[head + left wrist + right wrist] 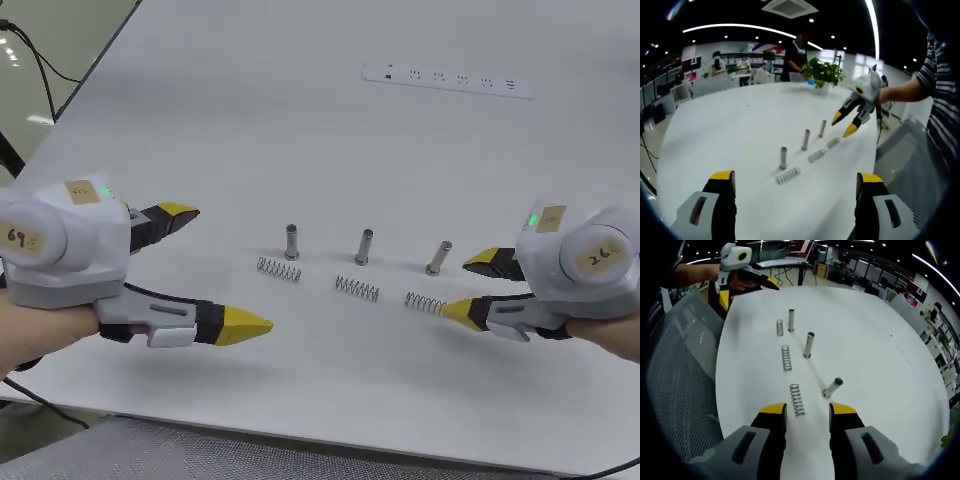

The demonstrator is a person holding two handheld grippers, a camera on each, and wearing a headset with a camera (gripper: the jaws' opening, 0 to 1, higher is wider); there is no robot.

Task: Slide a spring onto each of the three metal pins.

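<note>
Nearest spring (797, 399) lies just ahead of the right claw (807, 409), jaws apart.

Bright, even overhead light leaves soft shadows on the white table (300, 100) (fisheye edges bend strongly).

table (300, 120) open all round; only 3 pins (364, 247) + springs (357, 289) mid-bench, power strip (447, 80) far back.

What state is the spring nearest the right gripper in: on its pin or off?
Off. The spring lies flat on the table beside its bare metal pin, just ahead of the open right gripper.
</note>
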